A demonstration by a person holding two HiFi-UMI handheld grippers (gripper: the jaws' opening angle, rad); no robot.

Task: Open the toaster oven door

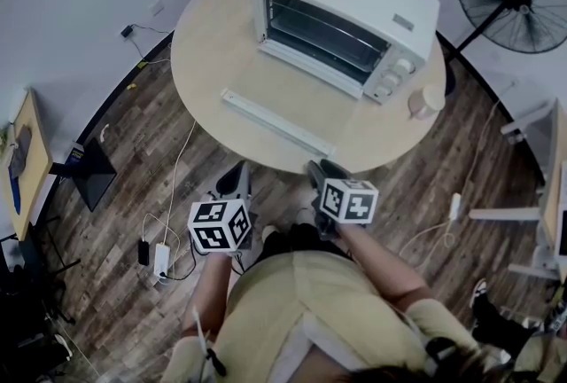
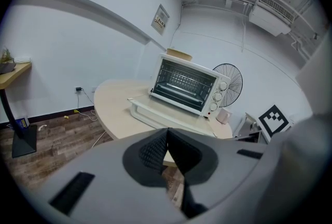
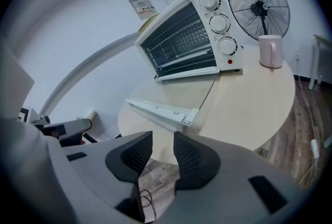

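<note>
Door (image 1: 292, 102) flat, handle (image 1: 276, 121) toward person (image 1: 301, 310)

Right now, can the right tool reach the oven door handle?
Probably yes. The right tool is open and empty, and the door handle lies straight ahead at the table's near edge with nothing between them.

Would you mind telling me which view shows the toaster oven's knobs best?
The right gripper view: the three knobs face the camera, large and clear. The head and left gripper views show them tiny.
</note>
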